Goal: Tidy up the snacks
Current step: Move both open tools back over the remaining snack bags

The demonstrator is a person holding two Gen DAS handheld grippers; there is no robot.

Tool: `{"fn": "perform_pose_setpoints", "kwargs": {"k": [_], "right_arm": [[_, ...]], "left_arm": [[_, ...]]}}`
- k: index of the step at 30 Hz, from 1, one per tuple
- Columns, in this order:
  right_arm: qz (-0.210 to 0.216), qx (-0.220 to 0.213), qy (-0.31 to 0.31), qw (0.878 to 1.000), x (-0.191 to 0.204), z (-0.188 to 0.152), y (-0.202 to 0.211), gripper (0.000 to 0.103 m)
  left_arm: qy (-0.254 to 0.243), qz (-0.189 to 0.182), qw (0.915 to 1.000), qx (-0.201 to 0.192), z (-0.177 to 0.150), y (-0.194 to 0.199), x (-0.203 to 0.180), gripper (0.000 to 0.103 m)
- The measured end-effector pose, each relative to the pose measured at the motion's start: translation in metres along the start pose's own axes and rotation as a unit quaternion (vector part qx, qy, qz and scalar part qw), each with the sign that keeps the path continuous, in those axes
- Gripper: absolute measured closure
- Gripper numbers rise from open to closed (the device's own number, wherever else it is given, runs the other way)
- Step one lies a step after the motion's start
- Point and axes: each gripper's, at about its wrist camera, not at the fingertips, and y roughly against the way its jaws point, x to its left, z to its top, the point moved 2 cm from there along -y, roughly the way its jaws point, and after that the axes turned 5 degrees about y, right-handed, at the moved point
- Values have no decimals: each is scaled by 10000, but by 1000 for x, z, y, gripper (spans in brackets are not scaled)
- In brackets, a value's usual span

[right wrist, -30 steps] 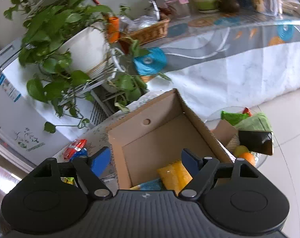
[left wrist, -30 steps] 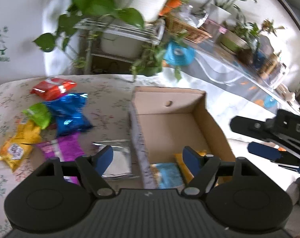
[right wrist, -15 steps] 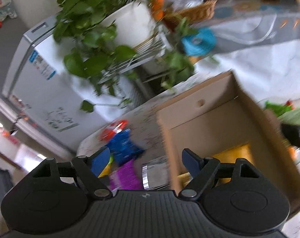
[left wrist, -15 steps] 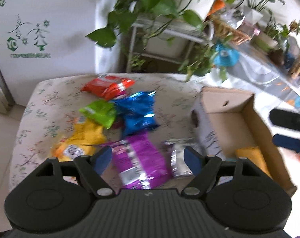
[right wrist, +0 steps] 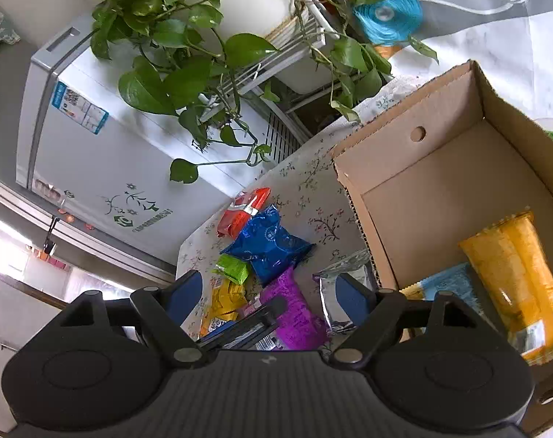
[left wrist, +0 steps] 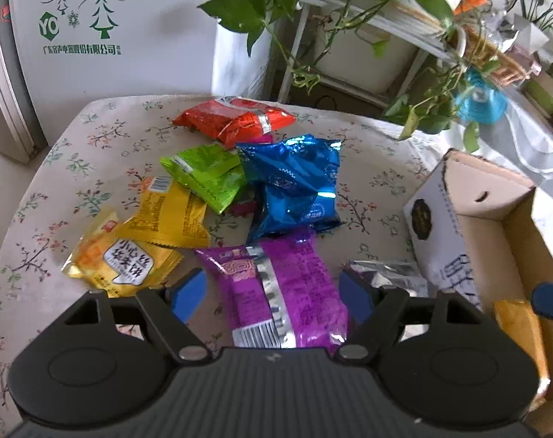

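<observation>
Snack packs lie on the floral tablecloth (left wrist: 94, 135): red (left wrist: 232, 118), green (left wrist: 207, 175), blue (left wrist: 294, 186), two yellow (left wrist: 145, 233), purple (left wrist: 287, 292) and silver (left wrist: 389, 273). My left gripper (left wrist: 273, 295) is open and empty, low over the purple pack. A cardboard box (left wrist: 477, 219) stands at the right. In the right wrist view the box (right wrist: 415, 160) holds an orange-yellow pack (right wrist: 514, 273) and a light blue pack (right wrist: 448, 284). My right gripper (right wrist: 265, 295) is open and empty, above the purple pack (right wrist: 298, 314) and the box's left wall.
A white fridge (left wrist: 105, 29) stands behind the table. A plant stand with trailing green leaves (left wrist: 349, 18) is at the back right. The left gripper's black body (right wrist: 243, 323) shows between the right gripper's fingers. The table's left edge (left wrist: 6, 219) is rounded.
Both grippers have swung left, away from the box and over the loose snack packs. The left gripper has come down closer to the purple pack. Both stay open and empty.
</observation>
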Motion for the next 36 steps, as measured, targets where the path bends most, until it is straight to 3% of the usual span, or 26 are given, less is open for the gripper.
{"fn": "perform_pose_setpoints", "kwargs": {"k": [3, 11, 15, 22, 28, 32, 36], "right_arm": [[-30, 56, -68, 10000, 1, 0, -8, 17], [-376, 229, -13, 9990, 11, -7, -33, 12], [-693, 331, 175, 9969, 19, -13, -48, 11], [-1353, 405, 607, 9881, 28, -26, -72, 9], [-1659, 437, 706, 9826, 28, -33, -93, 8], [-1946, 392, 815, 9767, 28, -35, -108, 5], [-1936, 421, 1026, 9748, 33, -36, -116, 1]], "left_arm": [[-93, 282, 9996, 13, -5, -13, 1, 16], [-397, 167, 9989, 205, -12, -2, 27, 10], [-290, 185, 9986, 408, -15, 8, 54, 6], [379, 143, 9977, 546, -23, 20, 95, 6], [75, 279, 9987, 413, -24, 29, 101, 8], [187, 189, 9987, 441, -23, 29, 110, 8], [290, 140, 9982, 511, -21, 30, 115, 8]]}}
